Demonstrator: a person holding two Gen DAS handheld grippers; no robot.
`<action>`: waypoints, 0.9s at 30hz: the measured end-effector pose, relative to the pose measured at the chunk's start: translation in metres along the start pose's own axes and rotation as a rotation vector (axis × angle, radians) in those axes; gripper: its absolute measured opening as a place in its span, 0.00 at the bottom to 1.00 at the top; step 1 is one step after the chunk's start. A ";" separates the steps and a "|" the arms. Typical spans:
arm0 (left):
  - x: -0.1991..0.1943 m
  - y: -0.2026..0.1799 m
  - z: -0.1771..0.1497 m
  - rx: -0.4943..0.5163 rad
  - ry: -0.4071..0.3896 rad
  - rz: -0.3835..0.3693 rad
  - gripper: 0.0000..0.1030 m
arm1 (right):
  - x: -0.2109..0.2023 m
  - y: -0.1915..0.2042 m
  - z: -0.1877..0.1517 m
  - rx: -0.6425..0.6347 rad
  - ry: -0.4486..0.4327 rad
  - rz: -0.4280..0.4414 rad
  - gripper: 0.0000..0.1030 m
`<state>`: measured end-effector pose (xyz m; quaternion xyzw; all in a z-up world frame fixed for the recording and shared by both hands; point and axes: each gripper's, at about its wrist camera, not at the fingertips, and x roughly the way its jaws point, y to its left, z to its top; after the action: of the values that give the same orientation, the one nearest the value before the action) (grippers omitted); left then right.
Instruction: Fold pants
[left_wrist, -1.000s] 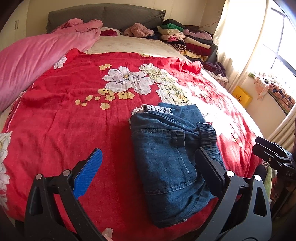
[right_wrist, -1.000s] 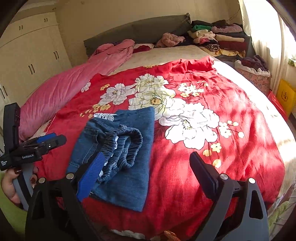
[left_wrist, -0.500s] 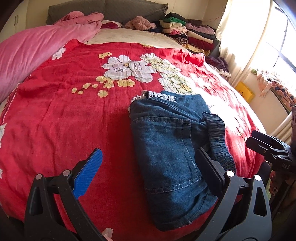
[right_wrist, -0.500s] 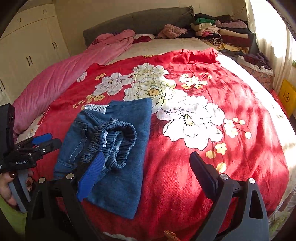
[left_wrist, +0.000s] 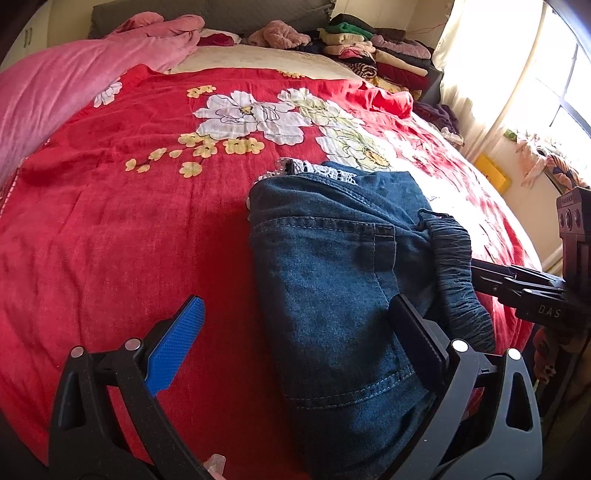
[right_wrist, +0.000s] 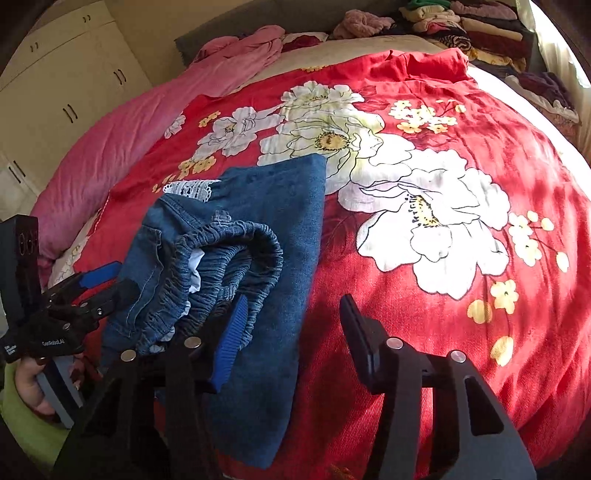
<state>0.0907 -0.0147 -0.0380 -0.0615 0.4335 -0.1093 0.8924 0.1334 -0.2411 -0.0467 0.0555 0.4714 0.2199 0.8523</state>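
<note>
On a red floral bedspread (left_wrist: 110, 229) near the bed's front edge, blue denim pants (left_wrist: 332, 280) lie folded with the elastic waistband (right_wrist: 236, 247) bunched on top, apparently awaiting tidying, as the left gripper (left_wrist: 295, 343) and right gripper (right_wrist: 291, 332) hover spread wide, empty.

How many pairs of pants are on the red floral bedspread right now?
1: a folded pair of blue denim pants with an elastic waistband, lying near the front edge of the red floral bedspread. More could be hidden in the clothes stack by the headboard.
</note>
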 end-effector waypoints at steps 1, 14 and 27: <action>0.002 0.000 0.000 0.002 0.003 0.001 0.91 | 0.004 0.000 0.001 -0.002 0.009 0.013 0.47; 0.024 -0.008 0.006 0.016 0.029 -0.041 0.69 | 0.029 -0.001 0.012 -0.040 0.039 0.081 0.46; 0.010 -0.020 0.014 0.034 0.004 -0.061 0.38 | 0.006 0.027 0.015 -0.153 -0.047 0.142 0.11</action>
<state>0.1045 -0.0367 -0.0325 -0.0595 0.4311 -0.1439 0.8887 0.1398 -0.2122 -0.0351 0.0286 0.4277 0.3140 0.8472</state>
